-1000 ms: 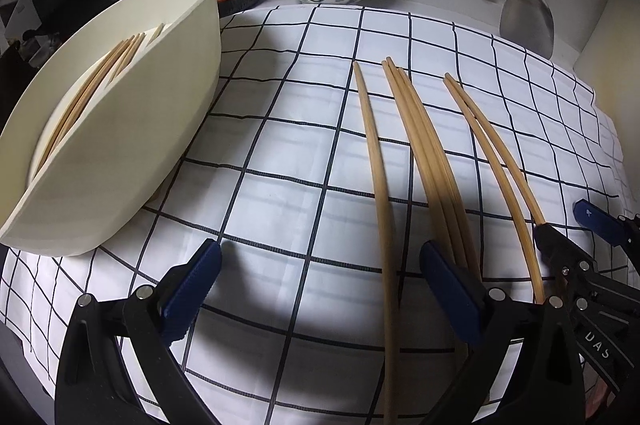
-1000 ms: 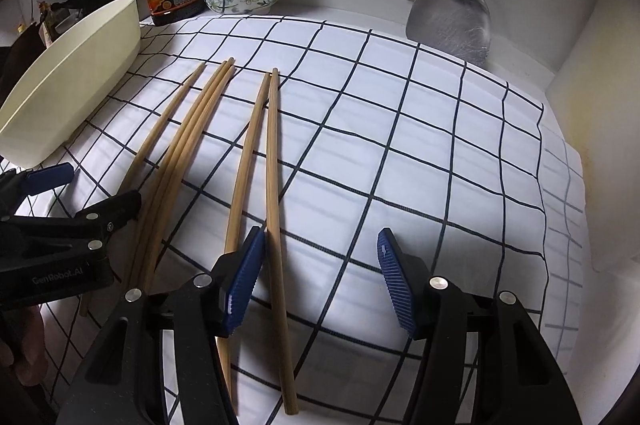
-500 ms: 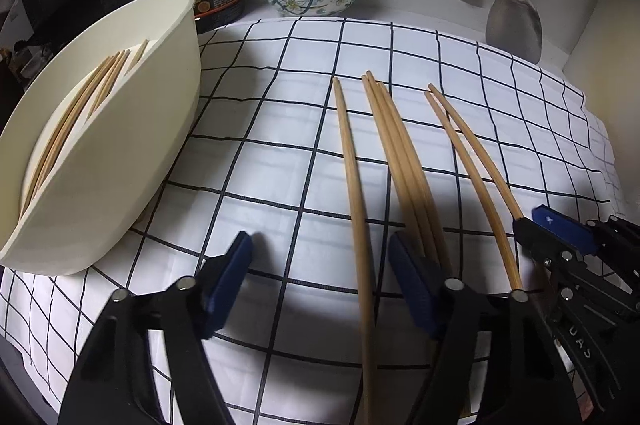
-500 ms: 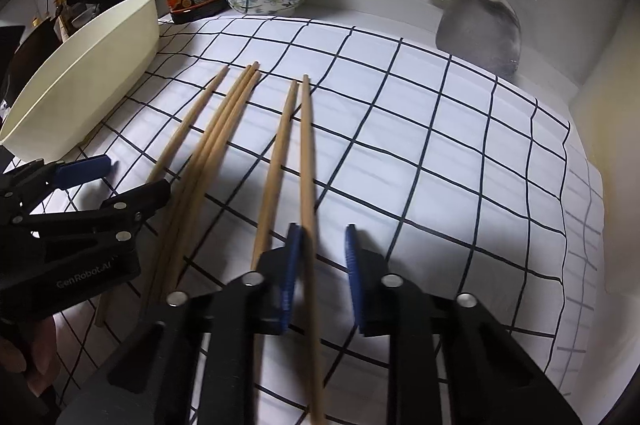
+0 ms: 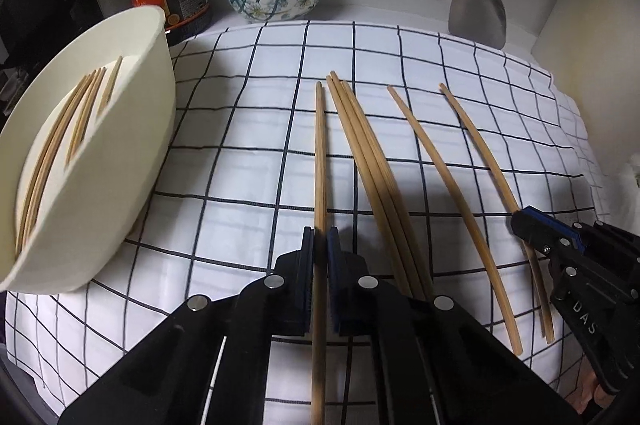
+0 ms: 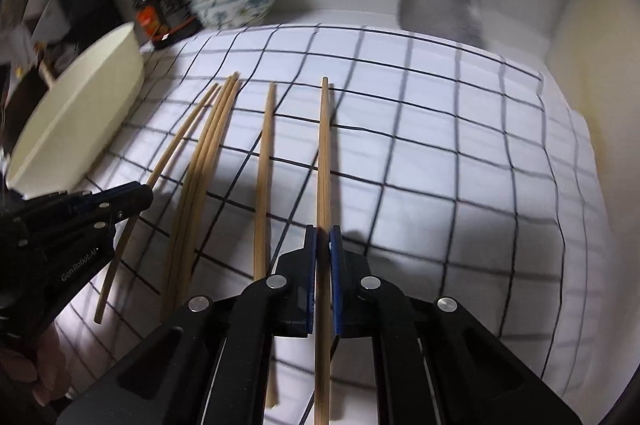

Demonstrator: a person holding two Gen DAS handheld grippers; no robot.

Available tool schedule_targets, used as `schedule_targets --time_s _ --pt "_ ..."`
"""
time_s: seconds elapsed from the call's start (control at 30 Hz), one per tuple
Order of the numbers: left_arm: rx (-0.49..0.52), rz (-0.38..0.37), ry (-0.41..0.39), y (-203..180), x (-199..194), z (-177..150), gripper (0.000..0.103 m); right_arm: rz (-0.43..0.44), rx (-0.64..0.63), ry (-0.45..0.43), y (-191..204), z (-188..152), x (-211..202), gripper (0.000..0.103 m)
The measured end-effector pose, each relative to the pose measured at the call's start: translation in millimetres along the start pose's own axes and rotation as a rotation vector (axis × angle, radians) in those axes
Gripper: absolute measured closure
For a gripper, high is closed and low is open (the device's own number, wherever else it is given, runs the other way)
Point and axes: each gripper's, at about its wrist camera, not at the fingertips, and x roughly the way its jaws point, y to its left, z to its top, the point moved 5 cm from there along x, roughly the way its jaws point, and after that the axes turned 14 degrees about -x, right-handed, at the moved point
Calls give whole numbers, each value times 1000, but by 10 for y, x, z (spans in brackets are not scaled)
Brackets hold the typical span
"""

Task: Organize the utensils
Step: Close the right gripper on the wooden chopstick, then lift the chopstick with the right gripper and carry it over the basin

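Now both grippers' ribbed fingers (image 5: 334, 281) tight around slender, round wooden chopsticks (image 5: 319, 161).

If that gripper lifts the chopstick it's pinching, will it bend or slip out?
The chopstick in the right gripper looks like stiff, light wood, so it probably won't bend. Pinched near one end, its long free part may droop or pivot. Being thin and smooth, it could slide between the pads.
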Motion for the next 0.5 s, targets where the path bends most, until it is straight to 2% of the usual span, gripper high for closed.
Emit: schedule_targets --time_s 0.23,0.5 --pt "32 -53 -23 61 -397 212 96 -26 93 -37 41 11 -370 97" --pt "52 -117 -67 305 -825 515 96 -34 110 -63 362 256 -622 97"
